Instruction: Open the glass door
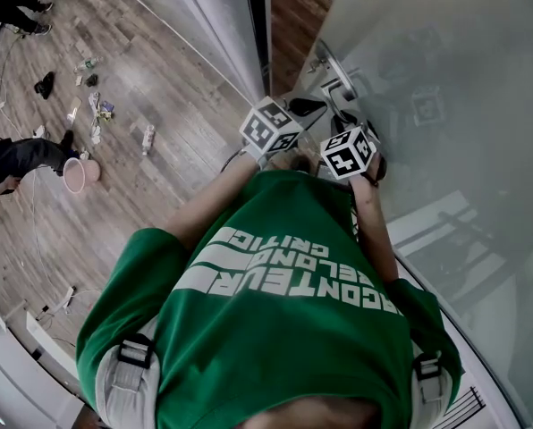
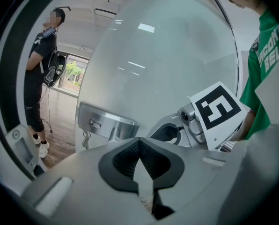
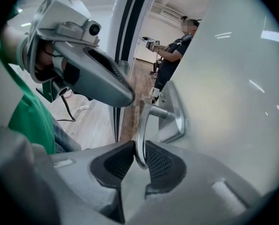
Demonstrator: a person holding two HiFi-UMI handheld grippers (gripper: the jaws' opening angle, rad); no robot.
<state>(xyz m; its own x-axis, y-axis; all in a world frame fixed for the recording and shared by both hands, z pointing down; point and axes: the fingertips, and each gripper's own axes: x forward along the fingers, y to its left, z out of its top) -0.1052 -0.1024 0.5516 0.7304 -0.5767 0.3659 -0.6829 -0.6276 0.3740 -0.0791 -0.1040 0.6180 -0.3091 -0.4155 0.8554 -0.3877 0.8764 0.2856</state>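
The frosted glass door [image 1: 445,105] fills the right of the head view, with a metal lever handle [image 3: 140,135] on a steel plate [image 3: 178,116]. My right gripper [image 3: 138,159] is shut on the free end of that lever, one pad on each side. Keys hang from the lock below the handle plate [image 2: 106,122]. My left gripper [image 2: 139,142] is shut with nothing in it and hovers just left of the handle, its beak [image 3: 126,97] level with the door's edge. A strip of wooden floor shows between the door's edge and the dark frame [image 1: 259,25].
A person [image 3: 170,55] stands beyond the gap holding a device, and shows again as a person [image 2: 41,69] at the left. On the wooden floor to my left lie a pink bucket [image 1: 74,175], scattered small items [image 1: 97,110] and cables. Other people's legs [image 1: 16,155] are at the far left.
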